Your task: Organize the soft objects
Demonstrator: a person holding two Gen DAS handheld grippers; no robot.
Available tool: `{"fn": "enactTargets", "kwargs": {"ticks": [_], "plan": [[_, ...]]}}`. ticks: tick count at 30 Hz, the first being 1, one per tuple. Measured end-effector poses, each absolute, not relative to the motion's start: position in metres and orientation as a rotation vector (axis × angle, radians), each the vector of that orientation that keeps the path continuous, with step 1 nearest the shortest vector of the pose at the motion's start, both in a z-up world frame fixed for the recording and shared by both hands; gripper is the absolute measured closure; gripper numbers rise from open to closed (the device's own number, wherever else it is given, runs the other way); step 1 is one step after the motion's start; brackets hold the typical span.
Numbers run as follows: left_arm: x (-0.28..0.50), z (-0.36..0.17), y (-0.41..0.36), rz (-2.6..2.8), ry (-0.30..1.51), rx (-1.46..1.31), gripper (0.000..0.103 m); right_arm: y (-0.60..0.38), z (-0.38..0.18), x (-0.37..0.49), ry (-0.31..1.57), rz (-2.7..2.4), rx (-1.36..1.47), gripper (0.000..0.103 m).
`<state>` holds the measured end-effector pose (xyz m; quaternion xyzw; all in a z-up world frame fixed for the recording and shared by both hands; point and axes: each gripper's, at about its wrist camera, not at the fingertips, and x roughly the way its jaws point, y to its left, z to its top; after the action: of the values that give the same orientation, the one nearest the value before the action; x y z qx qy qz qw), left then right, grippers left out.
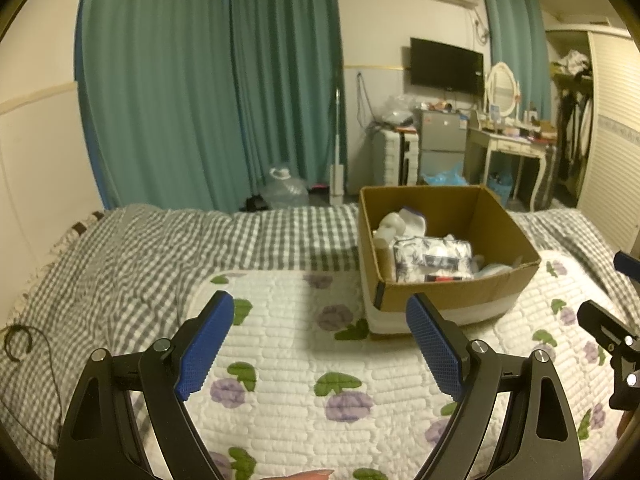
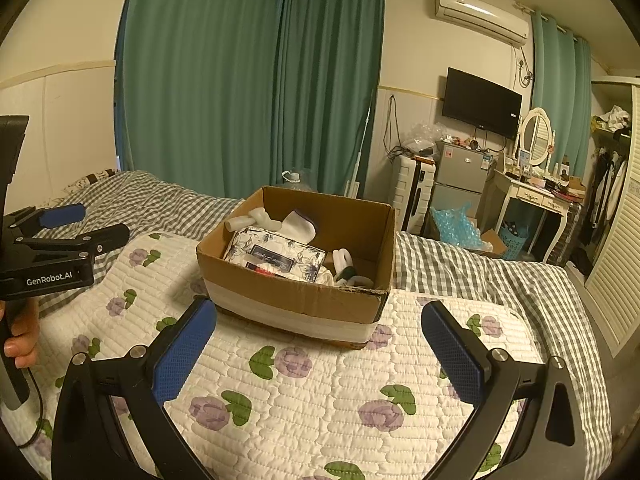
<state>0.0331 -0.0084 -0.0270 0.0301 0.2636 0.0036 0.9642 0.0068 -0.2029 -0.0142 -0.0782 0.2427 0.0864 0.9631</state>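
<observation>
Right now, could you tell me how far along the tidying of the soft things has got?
Several items, including a floral tissue pack, already lie in the cardboard box on the flowered quilt. Nothing is in hand: the left gripper and right gripper are both open and empty. No loose items show on the quilt, so little seems left.

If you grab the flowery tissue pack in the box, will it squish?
Probably: the tissue pack has a crinkly soft wrapper, so it likely dents and feels light. It lies flat in the cardboard box, so it shouldn't roll.
</observation>
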Motion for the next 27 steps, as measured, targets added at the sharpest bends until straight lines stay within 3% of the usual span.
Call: {"fn": "enactTargets", "kwargs": {"ticks": [27], "plan": [[0.0317, -0.0254, -0.0107, 0.008, 0.53, 0.067, 0.014, -0.2025, -0.019, 0.0073, 0.497, 0.17, -0.152, 0.0]]}}
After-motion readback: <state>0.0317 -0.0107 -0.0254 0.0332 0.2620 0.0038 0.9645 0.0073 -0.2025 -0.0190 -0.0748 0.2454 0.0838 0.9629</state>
